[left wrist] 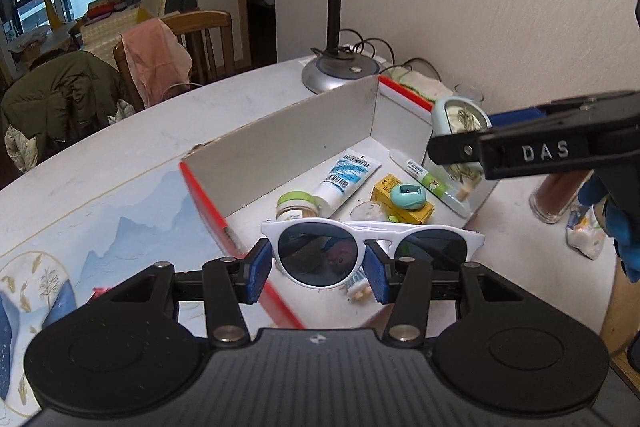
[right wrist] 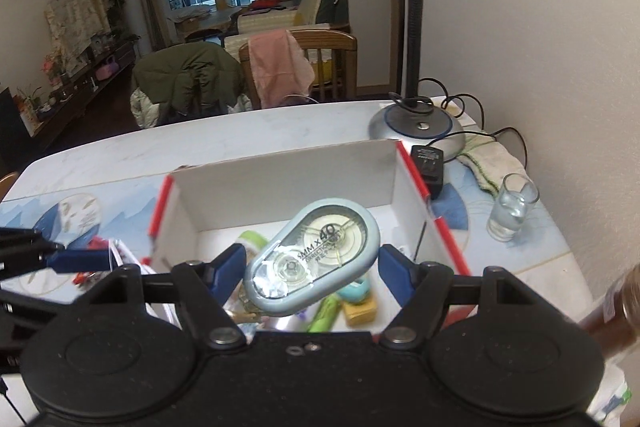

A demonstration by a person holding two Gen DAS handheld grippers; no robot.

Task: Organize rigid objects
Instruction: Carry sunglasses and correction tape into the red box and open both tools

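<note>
The left gripper [left wrist: 320, 269] is sitting low in the centre of its own view, its blue pads pinching a pair of white sunglasses [left wrist: 370, 249] by the lens nearest the left of the frame, dark lenses facing the camera. The glasses are hanging over the near edge of the white box [left wrist: 280, 143] with the red rim, which is filling the middle of the picture.

Down inside the box, a white tube [left wrist: 346, 177] is lying at an angle, with a small green-lidded jar [left wrist: 296, 205] at its lower end and a yellow carton [left wrist: 402, 201] to the right carrying a teal oval piece [left wrist: 407, 195].

Over in the right wrist view, the right gripper [right wrist: 312, 275] is clamping a pale blue correction tape dispenser [right wrist: 316, 255], tilted diagonally across the centre, directly above the box's interior. The same gripper is showing at the right edge of the left view, black arm reaching in.

Behind the box, upper right, a desk lamp [right wrist: 416, 123] is standing on the table [right wrist: 240, 143], and a small glass [right wrist: 510, 213] is sitting at the right.
</note>
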